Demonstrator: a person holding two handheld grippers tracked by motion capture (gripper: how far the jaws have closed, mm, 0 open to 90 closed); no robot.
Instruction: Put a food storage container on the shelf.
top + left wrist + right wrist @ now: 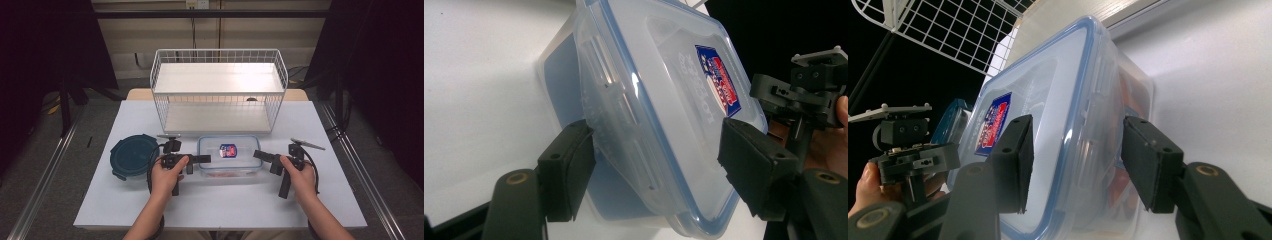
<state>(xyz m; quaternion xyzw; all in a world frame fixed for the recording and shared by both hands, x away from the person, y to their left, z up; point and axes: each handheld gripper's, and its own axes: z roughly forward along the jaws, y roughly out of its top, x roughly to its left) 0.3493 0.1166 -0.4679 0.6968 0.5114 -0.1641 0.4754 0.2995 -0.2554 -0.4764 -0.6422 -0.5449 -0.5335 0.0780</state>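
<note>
1. High view: a clear plastic box (230,157) with a blue-edged lid is seen lying on the white worktop (150,200), near the front of a white wire rack (219,90).
2. A label in red, white and blue (228,150) is carried on the lid of the box.
3. A round dark teal lid (134,156) is placed on the worktop to the left of the box, just beside the left gripper.
4. The left gripper (204,159) is held level in the person's left hand (167,175) at the left end of the box.
5. In the left gripper view, the left gripper (656,165) is seen with its jaws set apart on either side of the box's end; one pad lies against the side wall below the lid's clip, the other above the lid. A firm clamp cannot be confirmed.
6. The right gripper (258,154) is held level in the person's right hand (302,177) at the right end of the box.
7. In the right gripper view, the right gripper (1075,162) is seen astride the box's end, one pad over the lid and one beside the side wall; gaps are visible, so the jaws are judged to be parted and not clamped.
8. Red contents (1120,190) are visible through the box wall.
</note>
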